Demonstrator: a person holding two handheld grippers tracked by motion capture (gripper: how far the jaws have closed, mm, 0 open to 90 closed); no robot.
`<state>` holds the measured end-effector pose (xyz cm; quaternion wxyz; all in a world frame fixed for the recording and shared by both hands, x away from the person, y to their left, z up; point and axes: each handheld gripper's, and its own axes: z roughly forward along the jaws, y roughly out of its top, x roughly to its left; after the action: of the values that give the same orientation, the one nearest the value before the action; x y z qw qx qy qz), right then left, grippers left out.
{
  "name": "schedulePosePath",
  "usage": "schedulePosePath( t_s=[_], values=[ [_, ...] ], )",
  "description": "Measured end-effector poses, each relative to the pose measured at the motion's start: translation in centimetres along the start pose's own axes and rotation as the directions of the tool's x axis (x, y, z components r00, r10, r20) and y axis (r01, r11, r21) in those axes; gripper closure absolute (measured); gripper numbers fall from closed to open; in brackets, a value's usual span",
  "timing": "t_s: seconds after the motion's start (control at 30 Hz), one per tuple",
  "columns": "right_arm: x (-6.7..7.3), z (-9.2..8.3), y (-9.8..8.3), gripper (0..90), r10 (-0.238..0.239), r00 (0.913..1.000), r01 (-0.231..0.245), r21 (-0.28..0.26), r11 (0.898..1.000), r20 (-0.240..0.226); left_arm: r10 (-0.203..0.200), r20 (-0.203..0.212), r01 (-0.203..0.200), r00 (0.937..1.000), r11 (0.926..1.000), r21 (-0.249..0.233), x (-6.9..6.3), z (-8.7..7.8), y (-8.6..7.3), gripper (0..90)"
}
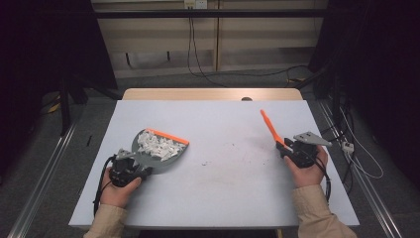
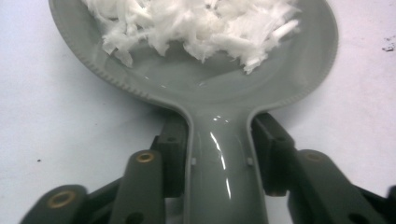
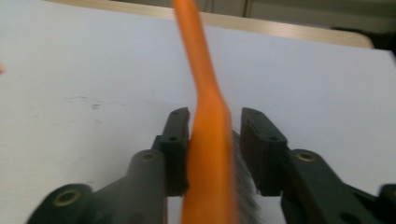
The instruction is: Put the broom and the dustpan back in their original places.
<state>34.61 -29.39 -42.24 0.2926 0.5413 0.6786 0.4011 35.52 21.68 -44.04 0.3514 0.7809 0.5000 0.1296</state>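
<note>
A grey dustpan (image 1: 166,157) with an orange lip lies on the white table (image 1: 223,198) at the left, heaped with white shreds (image 1: 157,145). Its handle points at my left gripper (image 1: 141,167). In the left gripper view the dustpan (image 2: 210,93) handle runs between the jaws of the left gripper (image 2: 219,140), with the pads close beside it and not pressing. At the right an orange brush (image 1: 270,126) slants up and away from my right gripper (image 1: 284,147). In the right gripper view the brush (image 3: 205,116) stands between the right gripper (image 3: 215,135) jaws, against the left pad, with a gap to the right pad.
Dark specks (image 1: 218,158) dot the table's middle. A wooden edge (image 1: 213,94) runs along the far side of the table. Cables hang off the right edge near a small white plug (image 1: 347,146). The floor around the table is dark.
</note>
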Motion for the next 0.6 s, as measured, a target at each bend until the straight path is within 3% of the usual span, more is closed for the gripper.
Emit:
schedulePosePath(
  t_s=[0.1, 0.2, 0.27, 0.33, 0.47, 0.53, 0.6],
  values=[
    [0.9, -0.2, 0.0, 48.0, 0.06, 0.9947, -0.062, -0.033, 0.998, -0.084, -0.016, 0.032, 0.017, 0.9994, 0.9994, -0.03, -0.4, -0.7, -0.3, 52.4],
    [1.5, -0.6, 0.0, 40.3, 0.064, 0.9885, -0.072, -0.055, 0.996, -0.137, -0.029, 0.071, 0.035, 0.997, 0.9968, -0.072, -0.5, -1.5, -0.8, 46.9],
    [1.7, -0.8, -0.2, 36.9, 0.052, 0.9859, -0.062, -0.059, 0.996, -0.159, -0.033, 0.075, 0.041, 0.9967, 0.9928, -0.113, -0.2, -2.1, -0.8, 36.6],
    [1.7, -1.1, -0.6, 34.3, 0.046, 0.9832, -0.057, -0.063, 0.996, -0.177, -0.031, 0.093, 0.046, 0.9952, 0.9838, -0.173, 0.2, -2.3, -0.8, 25.6],
    [1.7, -1.8, -1.3, 29.3, 0.025, 0.9733, -0.041, -0.063, 0.997, -0.228, -0.002, 0.128, 0.037, 0.9918, 0.9622, -0.27, 0.4, -2.7, -0.7, 15.7],
    [1.8, -2.2, -1.7, 28.6, 0.01, 0.972, -0.027, -0.07, 0.997, -0.235, 0.04, 0.134, 0.002, 0.9902, 0.9546, -0.298, 0.3, -2.7, -0.7, 14.4],
    [1.7, -2.3, -2.0, 27.4, 0.004, 0.971, -0.02, -0.064, 0.998, -0.239, 0.046, 0.15, 0.005, 0.9876, 0.9479, -0.319, 0.2, -2.7, -0.6, 13.3]
  ],
)
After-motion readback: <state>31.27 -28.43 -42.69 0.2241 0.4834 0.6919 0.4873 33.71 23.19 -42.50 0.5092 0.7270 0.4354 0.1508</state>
